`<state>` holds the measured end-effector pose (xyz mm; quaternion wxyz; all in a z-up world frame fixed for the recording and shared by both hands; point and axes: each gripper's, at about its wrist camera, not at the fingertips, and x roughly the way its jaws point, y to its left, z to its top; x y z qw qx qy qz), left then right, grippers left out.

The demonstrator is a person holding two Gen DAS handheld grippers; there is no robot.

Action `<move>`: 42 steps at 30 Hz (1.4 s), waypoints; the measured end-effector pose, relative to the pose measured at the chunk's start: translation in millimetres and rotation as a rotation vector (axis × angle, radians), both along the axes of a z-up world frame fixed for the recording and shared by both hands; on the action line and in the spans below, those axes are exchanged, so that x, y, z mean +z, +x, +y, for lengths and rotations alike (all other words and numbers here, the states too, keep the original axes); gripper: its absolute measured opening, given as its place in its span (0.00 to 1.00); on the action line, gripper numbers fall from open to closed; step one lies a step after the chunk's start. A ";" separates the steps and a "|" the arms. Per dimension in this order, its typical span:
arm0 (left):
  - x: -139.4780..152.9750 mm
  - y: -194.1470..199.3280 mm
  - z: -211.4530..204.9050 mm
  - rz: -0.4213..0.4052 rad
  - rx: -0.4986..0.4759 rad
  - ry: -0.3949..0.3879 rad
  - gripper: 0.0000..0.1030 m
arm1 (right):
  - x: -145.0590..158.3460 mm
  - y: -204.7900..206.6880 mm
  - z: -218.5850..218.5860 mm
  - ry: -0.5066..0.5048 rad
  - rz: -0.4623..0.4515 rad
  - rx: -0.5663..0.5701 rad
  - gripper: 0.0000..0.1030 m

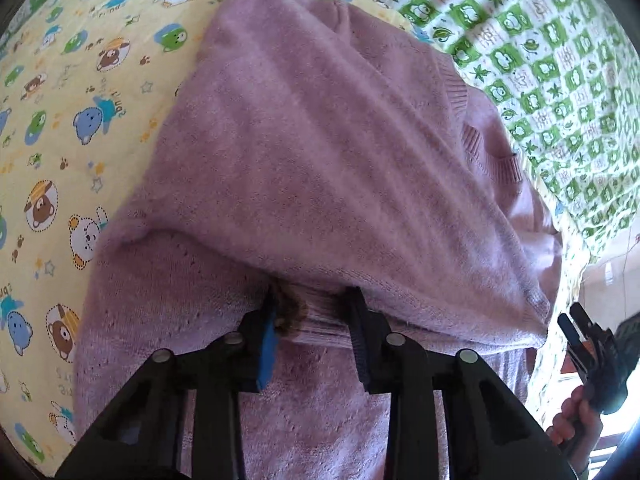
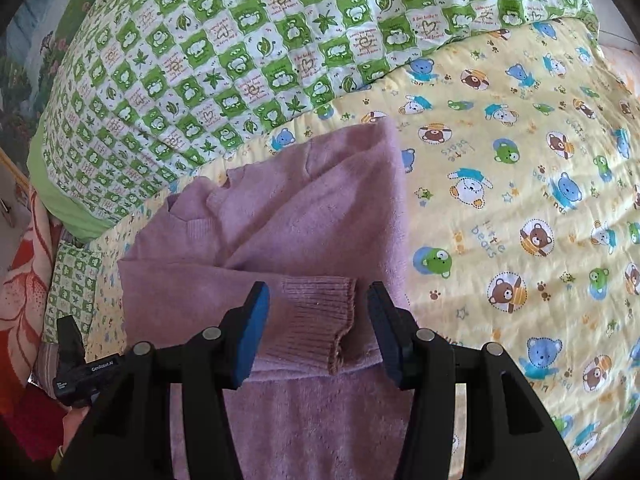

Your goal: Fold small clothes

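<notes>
A small mauve knit sweater [image 1: 320,152] lies on a yellow bear-print quilt [image 1: 60,128]. In the left wrist view my left gripper [image 1: 312,312] stands with its jaws apart around a bunched ribbed edge [image 1: 324,320] of the sweater, under a folded-over flap; the cloth fills the gap. In the right wrist view the sweater [image 2: 312,216] lies partly folded, and its ribbed sleeve cuff [image 2: 316,320] sits between the spread jaws of my right gripper [image 2: 318,312], not pinched. The right gripper also shows in the left wrist view [image 1: 576,328] at the right edge.
A green-and-white checked quilt [image 2: 224,60] lies folded beside the sweater and also shows in the left wrist view [image 1: 540,52]. The yellow quilt [image 2: 520,200] spreads to the right. A red floral cloth [image 2: 24,280] is at the left. The left gripper's body [image 2: 70,344] shows there too.
</notes>
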<state>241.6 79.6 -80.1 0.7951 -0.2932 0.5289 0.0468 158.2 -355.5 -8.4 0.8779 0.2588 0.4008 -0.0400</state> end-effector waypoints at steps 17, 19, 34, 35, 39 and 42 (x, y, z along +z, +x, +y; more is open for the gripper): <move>-5.8 -11.0 7.5 -0.055 -0.024 -0.035 0.12 | -17.7 17.3 16.7 0.007 -0.009 0.089 0.11; -5.4 -10.8 7.7 -0.063 -0.026 -0.032 0.07 | -10.0 16.7 14.3 0.018 -0.034 0.073 0.10; 0.0 -35.6 57.5 -0.128 0.047 -0.036 0.04 | 6.6 18.3 19.9 -0.061 -0.048 0.054 0.10; 0.2 -37.6 59.0 -0.137 0.050 -0.043 0.04 | 0.4 19.0 17.4 -0.057 -0.028 0.049 0.10; 4.0 -41.7 55.4 -0.144 0.017 -0.016 0.04 | -11.4 18.3 14.0 -0.080 0.003 0.030 0.10; -3.6 -42.7 49.3 -0.108 0.006 -0.007 0.05 | -25.2 25.0 14.2 -0.111 0.073 0.035 0.10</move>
